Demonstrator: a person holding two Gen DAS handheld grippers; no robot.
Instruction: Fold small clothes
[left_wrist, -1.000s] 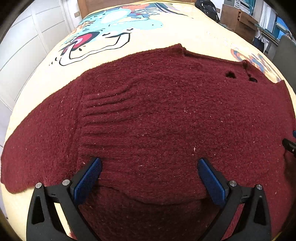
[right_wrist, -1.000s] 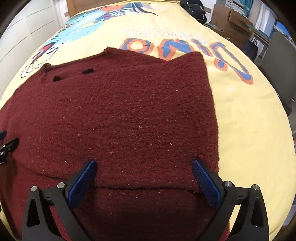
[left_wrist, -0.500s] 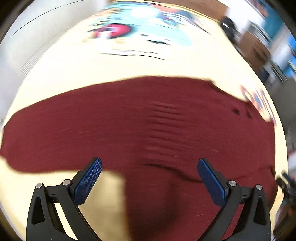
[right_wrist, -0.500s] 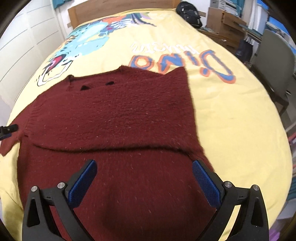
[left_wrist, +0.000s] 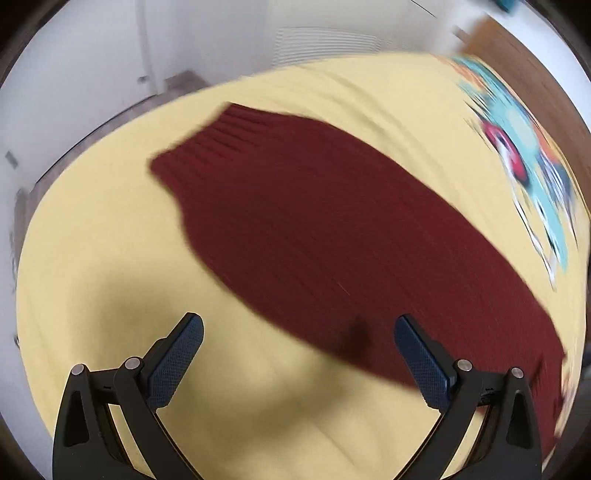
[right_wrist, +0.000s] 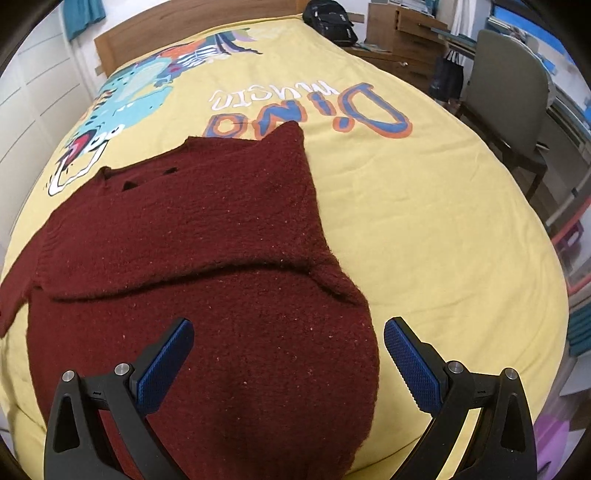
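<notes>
A dark red knitted sweater (right_wrist: 207, 258) lies on a yellow bedspread (right_wrist: 424, 206), its top part folded down over the body with a fold edge across the middle. My right gripper (right_wrist: 288, 354) is open and empty, above the sweater's lower body. In the blurred left wrist view, one sleeve (left_wrist: 332, 229) stretches out flat, its ribbed cuff (left_wrist: 221, 136) at the far left. My left gripper (left_wrist: 297, 350) is open and empty, above the sleeve's near edge and the bare bedspread (left_wrist: 110, 258).
The bedspread has a dinosaur print (right_wrist: 140, 88) and "Dino" lettering (right_wrist: 332, 107). A wooden headboard (right_wrist: 155, 37) and black bag (right_wrist: 328, 18) are at the far end. A chair (right_wrist: 509, 81) and desk stand to the right. White walls (left_wrist: 147, 48) lie beyond the bed's left edge.
My left gripper has swung left from over the sweater body to the outstretched sleeve. My right gripper has pulled back and risen, so more of the sweater and bed shows.
</notes>
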